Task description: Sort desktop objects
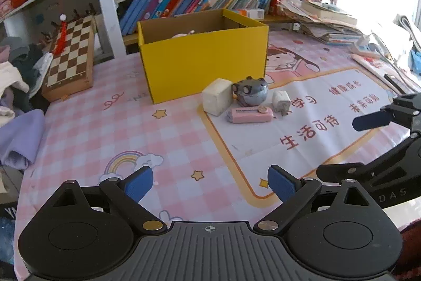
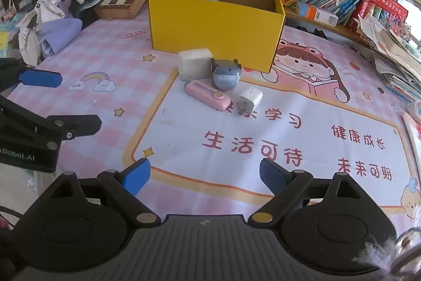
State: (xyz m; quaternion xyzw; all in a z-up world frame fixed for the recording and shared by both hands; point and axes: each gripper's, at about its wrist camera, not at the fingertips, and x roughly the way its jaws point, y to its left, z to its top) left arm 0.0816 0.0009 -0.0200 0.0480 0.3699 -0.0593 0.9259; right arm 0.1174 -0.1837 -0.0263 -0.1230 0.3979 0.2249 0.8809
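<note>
So both jaws wide; box [image 1: 202, 65] holds smth pale, maybe toy.

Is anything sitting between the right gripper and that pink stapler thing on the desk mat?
Nothing visible. The right gripper hangs open over bare mat, and the pink stapler-like case lies ahead with only printed mat between. The grey cartoon toy and cream block sit behind it; the white charger plug lies to its right.

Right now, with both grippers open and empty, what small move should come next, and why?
Probably ease the right gripper forward toward the white charger: it lies nearest, slightly apart from the other items, in front of the yellow box.
</note>
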